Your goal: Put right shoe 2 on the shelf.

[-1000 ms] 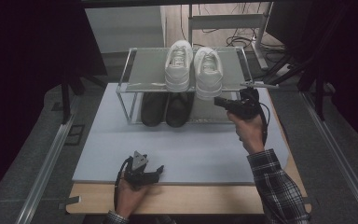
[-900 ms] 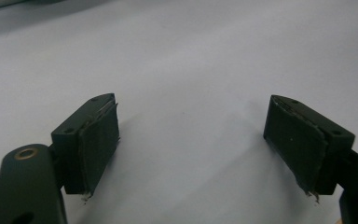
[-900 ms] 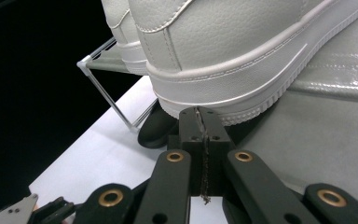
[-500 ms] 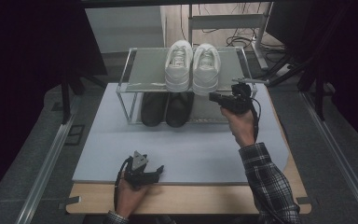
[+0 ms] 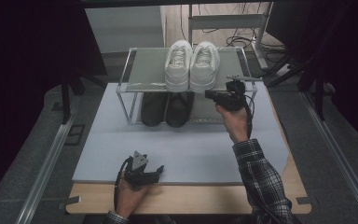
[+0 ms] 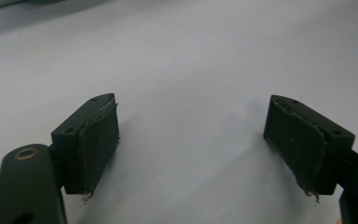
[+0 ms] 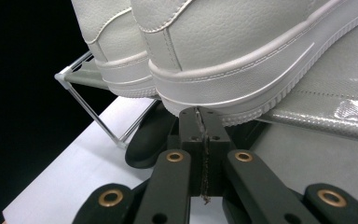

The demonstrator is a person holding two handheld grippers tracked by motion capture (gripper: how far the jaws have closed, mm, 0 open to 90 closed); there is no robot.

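A pair of white sneakers [image 5: 191, 65] stands on the top shelf of a metal shoe rack [image 5: 142, 70], heels toward me. Beneath them on the lower shelf sits a pair of black shoes [image 5: 165, 108]. My right gripper [image 5: 208, 94] is held level at the rack's front right, jaws shut with nothing between them. In the right gripper view its tips [image 7: 200, 116] are just below the heel of the nearer sneaker [image 7: 242, 51], with a black shoe [image 7: 144, 140] behind. My left gripper [image 5: 154, 171] rests on the mat near the front edge, and its jaws [image 6: 191, 140] stand open and empty.
A pale blue-grey mat [image 5: 191, 149] covers the wooden table [image 5: 191, 198], with bare mat between the rack and my left hand. Metal rails [image 5: 46, 158] run along both sides. Cables and desk legs [image 5: 256, 42] lie beyond the rack.
My right gripper has moved left and slightly farther away, toward the heel of the right white sneaker. The left hand has stayed in place.
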